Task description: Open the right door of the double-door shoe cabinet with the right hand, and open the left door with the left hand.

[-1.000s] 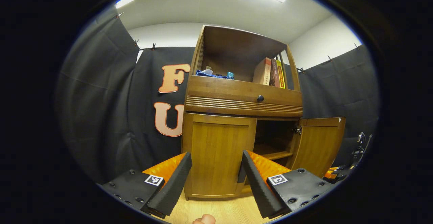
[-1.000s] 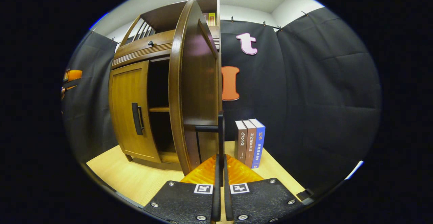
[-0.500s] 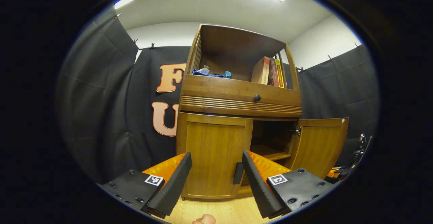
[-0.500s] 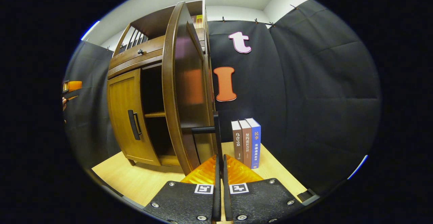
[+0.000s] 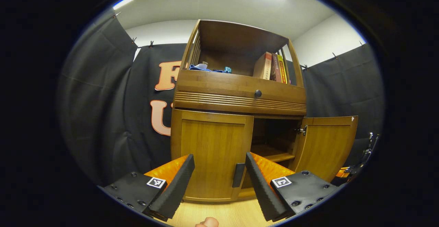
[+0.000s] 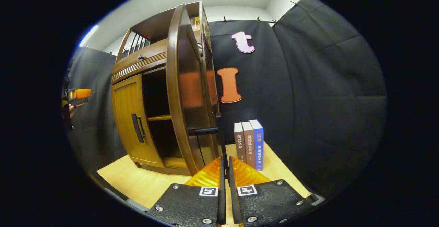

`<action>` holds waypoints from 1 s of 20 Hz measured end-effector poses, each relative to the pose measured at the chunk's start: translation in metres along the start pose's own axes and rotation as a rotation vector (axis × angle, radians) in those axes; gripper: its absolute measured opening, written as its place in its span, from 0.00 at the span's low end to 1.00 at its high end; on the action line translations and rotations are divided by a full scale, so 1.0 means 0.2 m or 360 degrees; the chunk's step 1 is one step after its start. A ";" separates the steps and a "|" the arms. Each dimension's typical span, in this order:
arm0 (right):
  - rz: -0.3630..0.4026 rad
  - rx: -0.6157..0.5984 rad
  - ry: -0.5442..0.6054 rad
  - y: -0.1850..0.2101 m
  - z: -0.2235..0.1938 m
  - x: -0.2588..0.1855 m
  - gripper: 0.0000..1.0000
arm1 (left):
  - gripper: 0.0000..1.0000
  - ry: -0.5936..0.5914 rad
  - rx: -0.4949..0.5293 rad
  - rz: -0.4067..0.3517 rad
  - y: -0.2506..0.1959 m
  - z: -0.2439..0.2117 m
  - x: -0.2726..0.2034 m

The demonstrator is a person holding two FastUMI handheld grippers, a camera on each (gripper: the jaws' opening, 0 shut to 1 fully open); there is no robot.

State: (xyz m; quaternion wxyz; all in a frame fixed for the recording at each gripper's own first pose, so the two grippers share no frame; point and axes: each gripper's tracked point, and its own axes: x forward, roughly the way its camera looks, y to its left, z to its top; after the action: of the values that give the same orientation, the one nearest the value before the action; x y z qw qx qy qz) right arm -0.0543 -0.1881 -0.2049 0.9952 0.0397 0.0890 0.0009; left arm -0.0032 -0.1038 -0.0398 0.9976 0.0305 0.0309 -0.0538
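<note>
Each hand-held claw, the left claw (image 5: 219,180) and the right claw (image 6: 225,172), has two ribbed fingers set in black plates studded with silver screws, every plate carrying a small square black-and-white marker.

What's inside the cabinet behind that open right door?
Behind the right door, a wooden shelf shows, apparently bare. The back is dark. The shut left door covers the other half.
</note>
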 end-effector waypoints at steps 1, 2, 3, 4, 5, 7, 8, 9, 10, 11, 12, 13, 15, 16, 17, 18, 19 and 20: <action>0.0004 0.0017 -0.0016 -0.01 0.01 -0.02 0.24 | 0.99 0.0012 -0.0011 -0.0003 -0.01 -0.02 0.02; 0.0010 0.0045 -0.0025 -0.01 0.03 -0.05 0.00 | 0.96 0.0026 -0.0023 -0.0011 -0.02 -0.04 0.04; -0.0025 0.0058 -0.0036 -0.04 0.06 -0.07 0.31 | 0.97 0.0031 -0.0028 -0.0018 -0.04 -0.06 0.05; -0.0074 0.0058 -0.0046 -0.08 0.08 -0.08 0.19 | 0.94 0.0030 -0.0019 -0.0017 -0.05 -0.07 0.07; -0.0133 0.0051 -0.0053 -0.12 0.09 -0.10 0.28 | 0.94 0.0025 -0.0003 -0.0018 -0.06 -0.08 0.08; -0.0238 0.0025 -0.0084 -0.19 0.14 -0.13 0.29 | 0.94 0.0027 0.0033 -0.0012 -0.08 -0.12 0.11; -0.0280 0.0005 -0.0105 -0.21 0.18 -0.15 0.37 | 0.95 0.0035 0.0046 -0.0014 -0.09 -0.15 0.13; -0.0325 -0.0014 -0.0122 -0.24 0.20 -0.16 0.45 | 0.95 0.0043 0.0053 -0.0023 -0.11 -0.18 0.14; -0.0368 -0.0039 -0.0134 -0.26 0.23 -0.18 0.53 | 0.95 0.0052 0.0054 -0.0035 -0.13 -0.21 0.15; -0.0400 -0.0066 -0.0149 -0.27 0.26 -0.20 0.61 | 0.95 0.0058 0.0055 -0.0051 -0.15 -0.24 0.17; -0.0424 -0.0091 -0.0161 -0.28 0.29 -0.21 0.87 | 0.95 0.0068 0.0060 -0.0072 -0.17 -0.27 0.20; -0.0442 -0.0104 -0.0170 -0.28 0.31 -0.23 0.92 | 0.95 0.0081 0.0069 -0.0086 -0.19 -0.31 0.22; -0.0452 -0.0105 -0.0169 -0.28 0.34 -0.26 0.96 | 0.95 0.0105 0.0092 -0.0094 -0.22 -0.40 0.25; -0.0459 -0.0098 -0.0167 -0.28 0.35 -0.27 0.98 | 0.95 0.0114 0.0097 -0.0100 -0.24 -0.44 0.29; -0.0468 -0.0086 -0.0166 -0.28 0.36 -0.28 1.00 | 0.94 0.0122 0.0097 -0.0103 -0.25 -0.49 0.31; -0.0475 -0.0069 -0.0165 -0.28 0.37 -0.29 1.00 | 0.95 0.0127 0.0097 -0.0105 -0.27 -0.53 0.33; -0.0474 -0.0047 -0.0167 -0.27 0.39 -0.31 1.00 | 0.95 0.0130 0.0106 -0.0105 -0.29 -0.56 0.36; -0.0468 -0.0026 -0.0169 -0.26 0.41 -0.33 1.00 | 0.97 0.0129 0.0117 -0.0104 -0.29 -0.59 0.39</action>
State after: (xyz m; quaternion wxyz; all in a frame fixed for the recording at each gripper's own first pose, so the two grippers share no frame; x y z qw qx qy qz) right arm -0.1049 -0.2462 -0.1178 0.9882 0.0183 0.0410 -0.1463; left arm 0.0604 -0.1624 -0.1655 0.9914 0.0684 0.0702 -0.0862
